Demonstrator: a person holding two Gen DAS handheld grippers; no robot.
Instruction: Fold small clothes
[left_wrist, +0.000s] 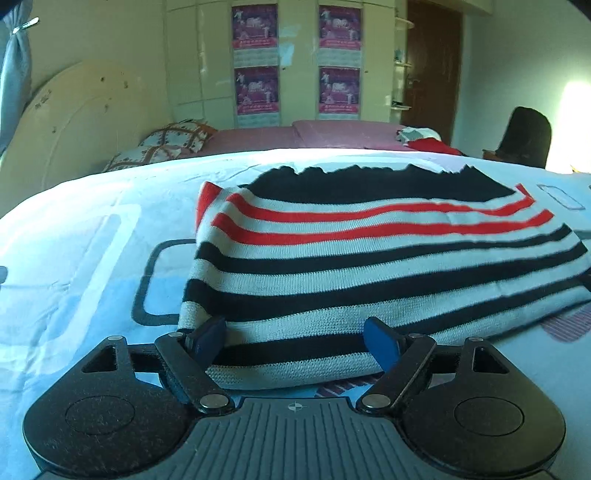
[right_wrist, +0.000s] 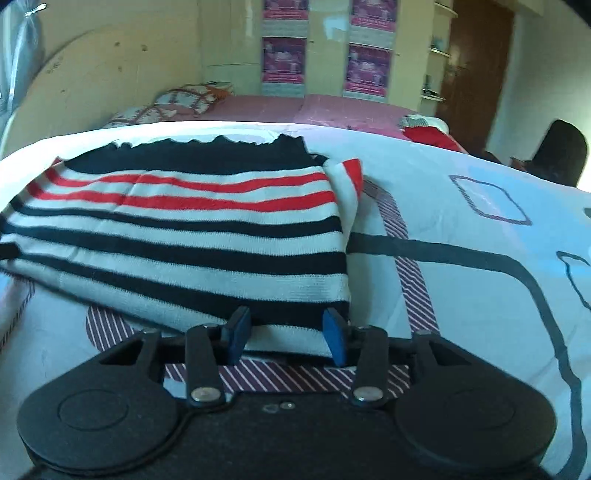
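A small knit sweater (left_wrist: 369, 258) with white, black and red stripes lies folded flat on the light printed bedsheet (left_wrist: 74, 258). It also shows in the right wrist view (right_wrist: 184, 236). My left gripper (left_wrist: 295, 341) is open at the sweater's near left corner, its blue pads (left_wrist: 380, 347) straddling the near hem. My right gripper (right_wrist: 286, 338) is open at the near right corner, its blue pads (right_wrist: 334, 339) on either side of the hem edge. Neither gripper pinches the cloth.
The bedsheet (right_wrist: 480, 258) stretches right and left of the sweater. A pink bed with patterned pillows (left_wrist: 173, 142) and red and white clothes (left_wrist: 428, 142) lies beyond. A dark chair (left_wrist: 524, 136) stands at the far right, before a wardrobe with posters (left_wrist: 255, 92).
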